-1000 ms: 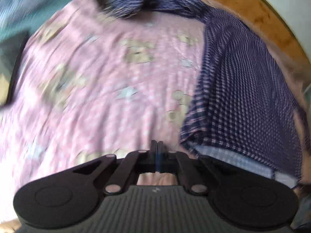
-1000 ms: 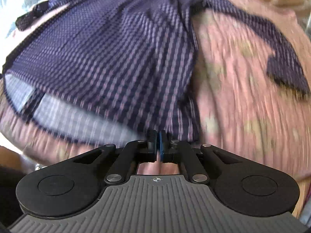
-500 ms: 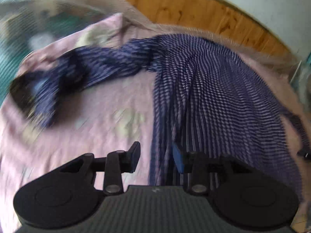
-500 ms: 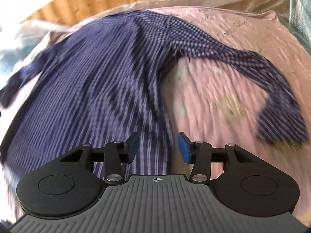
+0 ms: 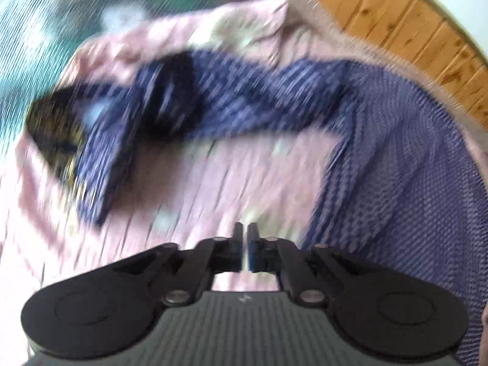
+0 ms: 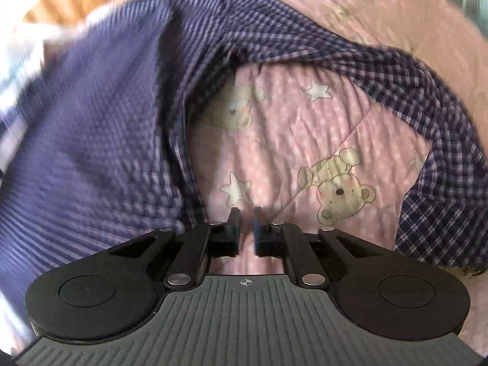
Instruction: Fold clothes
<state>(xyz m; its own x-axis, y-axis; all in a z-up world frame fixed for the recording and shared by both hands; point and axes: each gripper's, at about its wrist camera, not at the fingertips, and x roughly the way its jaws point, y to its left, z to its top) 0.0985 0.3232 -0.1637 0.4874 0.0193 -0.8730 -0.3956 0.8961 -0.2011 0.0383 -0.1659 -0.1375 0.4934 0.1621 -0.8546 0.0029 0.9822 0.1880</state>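
Across both views a pink quilt (image 6: 305, 140) printed with bears and stars covers the surface, and a dark blue checked shirt (image 6: 100, 140) lies spread on it; in the right wrist view the shirt's body fills the picture from nine to eleven o'clock, and one sleeve (image 6: 405, 91) arcs from twelve round to four o'clock, with bare quilt showing between sleeve and body; the left wrist view, badly smeared, puts the shirt's (image 5: 408, 158) body from one to four o'clock and the other sleeve (image 5: 195, 103) reaching out toward nine o'clock, its cuff end hanging down toward eight.

Only the left view shows wooden panelling (image 5: 396, 27) at one o'clock and teal fabric (image 5: 33, 27) at ten to eleven; only the right view shows the quilt's (image 5: 213, 183) print sharply.

The right gripper (image 6: 246, 213) hangs over bare quilt just beside the shirt's edge, its jaws narrowly apart and closing, nothing between them; the left gripper (image 5: 245, 230) is likewise over bare quilt, jaws almost together and closing on nothing.
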